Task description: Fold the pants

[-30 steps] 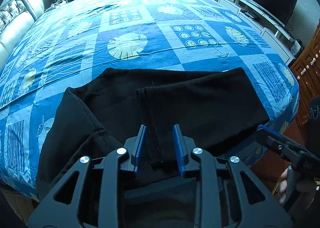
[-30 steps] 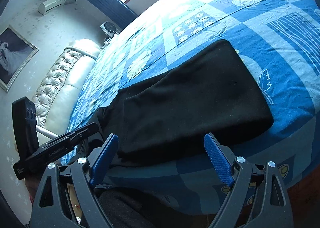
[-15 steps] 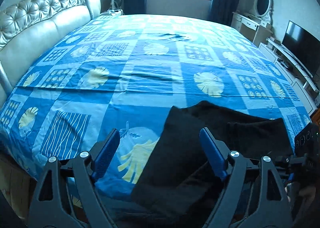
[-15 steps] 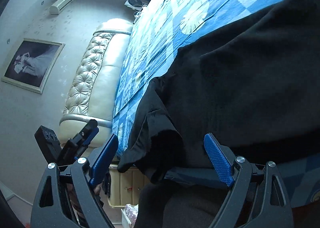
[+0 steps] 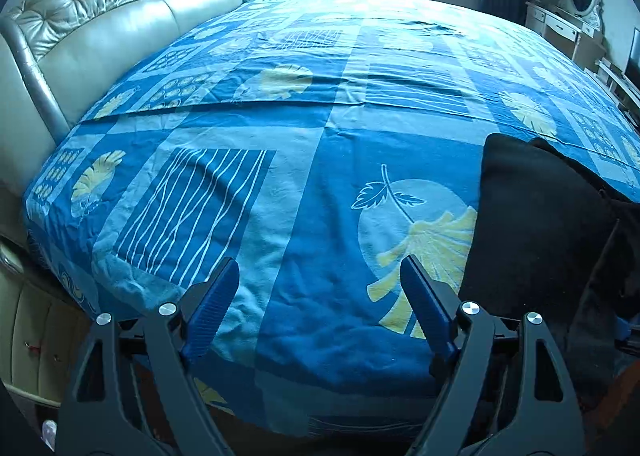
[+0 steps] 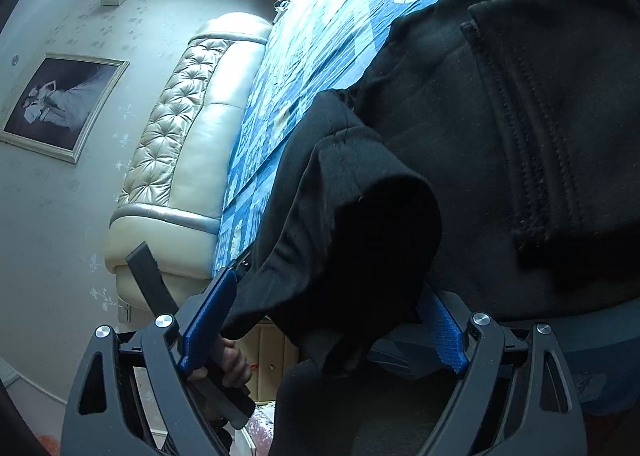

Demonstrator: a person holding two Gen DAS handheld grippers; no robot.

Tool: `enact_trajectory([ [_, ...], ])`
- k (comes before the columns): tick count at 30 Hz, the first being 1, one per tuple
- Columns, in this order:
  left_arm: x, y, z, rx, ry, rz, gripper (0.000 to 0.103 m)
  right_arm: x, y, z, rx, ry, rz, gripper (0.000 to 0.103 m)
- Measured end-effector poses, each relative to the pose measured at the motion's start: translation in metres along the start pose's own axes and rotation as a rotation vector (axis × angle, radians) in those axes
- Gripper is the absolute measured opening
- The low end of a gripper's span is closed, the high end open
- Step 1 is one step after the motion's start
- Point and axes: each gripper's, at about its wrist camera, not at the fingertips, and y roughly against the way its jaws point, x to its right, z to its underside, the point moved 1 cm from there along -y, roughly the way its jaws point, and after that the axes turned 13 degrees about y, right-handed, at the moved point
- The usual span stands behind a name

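Pants (image 6: 500, 143), black and partly folded, lie at the near edge of the bed (image 5: 280, 143) on its blue patterned sheet, with one bunched flap hanging over the edge. Left gripper (image 5: 320, 304): fingers spread wide and holding nothing, poised over bare sheet, the pants lying just beside it to the right. Right gripper (image 6: 324, 320): fingers also spread wide, the hanging flap sitting in the gap between them; contact between the blue pads (image 6: 206, 316) and the cloth cannot be judged. Padded headboard (image 5: 120, 15) stands at the left end of the bed. Framed picture (image 6: 60, 103) hangs on the wall behind it.
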Motion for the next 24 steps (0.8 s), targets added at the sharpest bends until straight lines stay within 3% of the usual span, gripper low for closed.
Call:
enact_trajectory([
  [5,0.005,-0.014,0.010,-0.135,0.114,0.162,0.083,-0.019,-0.017,-0.007,0.005,0.019,-0.005,0.087],
  [11,0.014,-0.020,0.014,-0.168,0.171,0.186,0.083,-0.032,-0.030,-0.016,0.030,0.076,0.033,0.084],
  [15,0.008,-0.020,0.014,-0.174,0.185,0.191,0.083,-0.031,-0.036,-0.021,0.014,0.078,0.061,0.056],
  [17,0.005,-0.021,0.012,-0.180,0.198,0.196,0.083,-0.029,-0.036,-0.024,0.019,0.079,0.061,0.050],
  [19,0.002,-0.021,0.011,-0.191,0.215,0.202,0.083,-0.033,-0.038,-0.026,0.013,0.097,0.070,0.035],
  [24,-0.002,-0.013,0.005,-0.164,0.223,0.209,0.083,-0.046,-0.017,-0.042,0.044,0.211,0.092,0.012],
])
